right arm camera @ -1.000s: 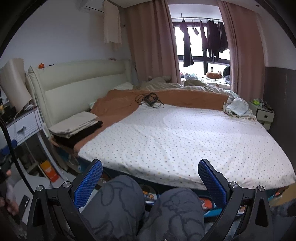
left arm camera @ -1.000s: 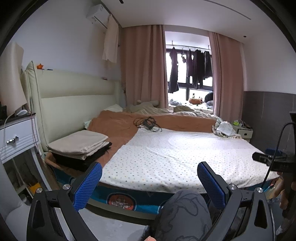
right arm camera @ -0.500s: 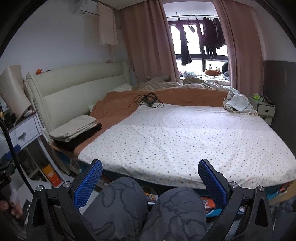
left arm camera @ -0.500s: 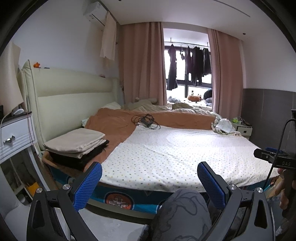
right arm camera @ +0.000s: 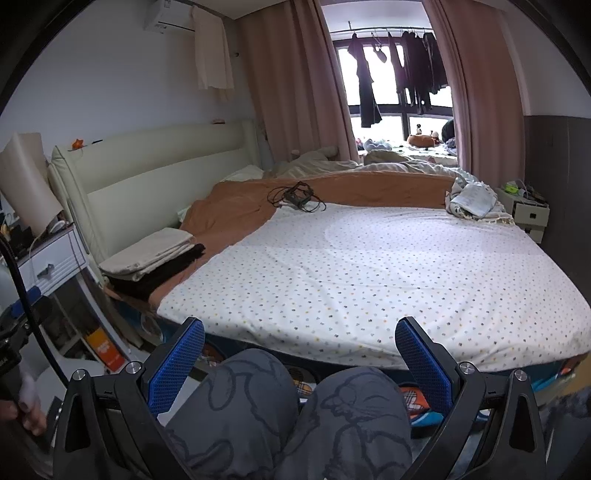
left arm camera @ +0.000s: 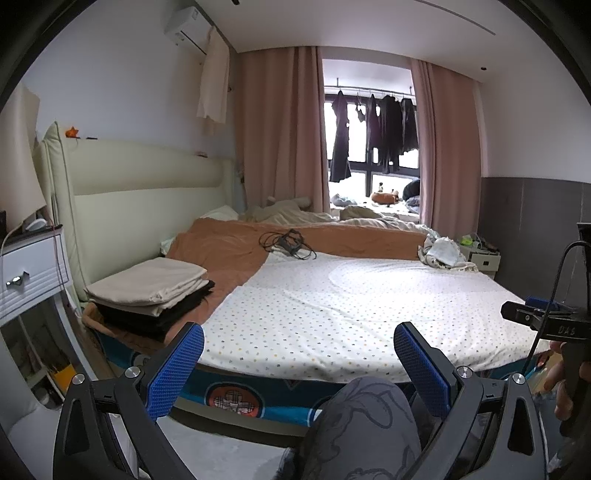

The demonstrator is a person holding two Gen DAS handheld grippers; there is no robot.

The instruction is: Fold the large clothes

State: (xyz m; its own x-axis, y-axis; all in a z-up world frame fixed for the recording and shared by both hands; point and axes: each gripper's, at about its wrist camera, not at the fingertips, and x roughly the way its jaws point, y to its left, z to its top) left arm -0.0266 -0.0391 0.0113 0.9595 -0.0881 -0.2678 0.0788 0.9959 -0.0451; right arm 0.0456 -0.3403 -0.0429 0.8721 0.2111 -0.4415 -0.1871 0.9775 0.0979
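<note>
Knees [right arm camera: 288,413] block both spread jaws; folded stack [left arm camera: 151,295] (perhaps linens) beside headboard [left arm camera: 147,192].

Daylight enters through the window [left arm camera: 369,147] at the far end of the room; its panes are blown out to near white, and the dark clothes [left arm camera: 373,133] hanging there read as silhouettes. The dotted sheet [left arm camera: 369,295] is evenly, softly lit — no hard shadows, only a paler patch near its middle. Both views are sharp, without motion blur. Fisheye distortion bends the ceiling [left arm camera: 369,22] and the curtains [right arm camera: 295,81] — black vignetting fills the corners. The foreground near the lens is dimmer.
</note>
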